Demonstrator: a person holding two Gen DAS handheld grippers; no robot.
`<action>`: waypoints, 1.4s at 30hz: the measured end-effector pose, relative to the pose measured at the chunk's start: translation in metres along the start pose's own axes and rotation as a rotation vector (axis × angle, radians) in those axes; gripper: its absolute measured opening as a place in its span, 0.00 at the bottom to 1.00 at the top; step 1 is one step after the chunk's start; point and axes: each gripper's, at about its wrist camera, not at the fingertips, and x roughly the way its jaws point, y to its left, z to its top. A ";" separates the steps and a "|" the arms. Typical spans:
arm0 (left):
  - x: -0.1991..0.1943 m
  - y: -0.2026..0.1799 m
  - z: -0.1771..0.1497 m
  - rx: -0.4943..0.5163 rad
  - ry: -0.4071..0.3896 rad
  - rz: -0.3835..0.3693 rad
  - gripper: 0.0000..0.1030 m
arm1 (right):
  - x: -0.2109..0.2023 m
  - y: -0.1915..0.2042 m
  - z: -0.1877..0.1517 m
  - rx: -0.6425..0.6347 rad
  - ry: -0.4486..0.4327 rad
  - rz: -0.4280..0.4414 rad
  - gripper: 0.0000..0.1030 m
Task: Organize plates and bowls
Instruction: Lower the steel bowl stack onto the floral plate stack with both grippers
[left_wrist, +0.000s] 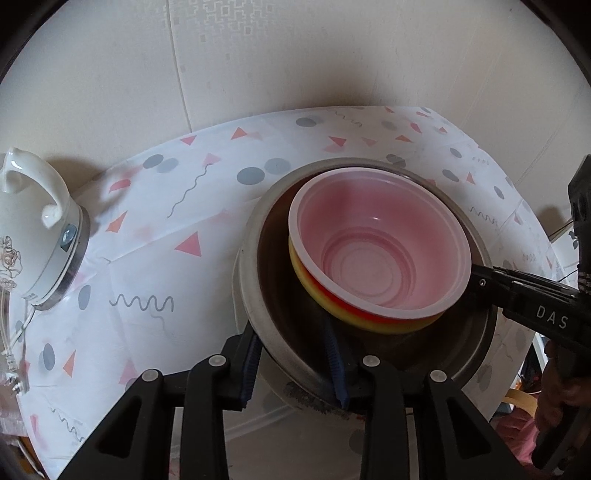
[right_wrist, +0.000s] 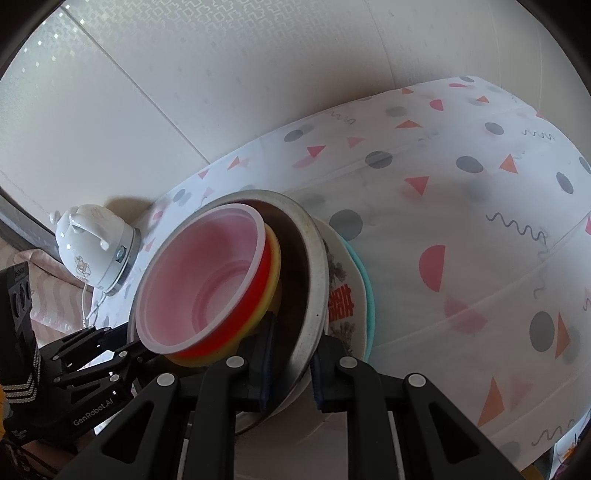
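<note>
Covering most of both frames: table (left_wrist: 155, 229) under a white cloth with grey dots, pink triangles, squiggles.

Sitting at frame centre in the left wrist view: stack of bowls and plates. Metal bowl (left_wrist: 251, 280) forming the big outer shell; resting below it in the right wrist view, a white printed plate (right_wrist: 341, 291) with red characters and a teal plate (right_wrist: 365, 280) edge peeking out at the bottom. Whether the stack is resting on the table or being lifted: cannot tell.

Nesting inside the metal bowl, tilted: pink bowl (left_wrist: 373, 251) on top of red and yellow bowls, only their rims showing.

Standing at the left edge of the left wrist view, well apart from the stack: white kettle (left_wrist: 33, 221) on its base.

Left gripper (left_wrist: 295, 365) gripping the metal bowl rim at lower centre, jaws straddling the wall, one pad inside, one outside. Right gripper (right_wrist: 290, 363) doing the same on the metal bowl rim at lower centre of its view, jaws clamping the wall.

Step in hand, judging: carrying or settling the nested stack two-handed. Next move likely calling for level, matched motion of both grippers, keeping the tilted inner bowls from sliding out.
</note>
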 end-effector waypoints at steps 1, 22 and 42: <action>0.000 0.001 0.000 -0.001 0.001 0.001 0.32 | 0.000 0.000 0.000 0.000 0.001 0.003 0.16; -0.009 0.004 -0.008 -0.190 -0.003 0.129 0.31 | 0.002 -0.013 0.017 -0.106 0.182 0.162 0.15; -0.063 0.003 -0.046 -0.088 -0.089 0.048 0.63 | -0.045 0.007 -0.026 0.033 -0.045 -0.069 0.31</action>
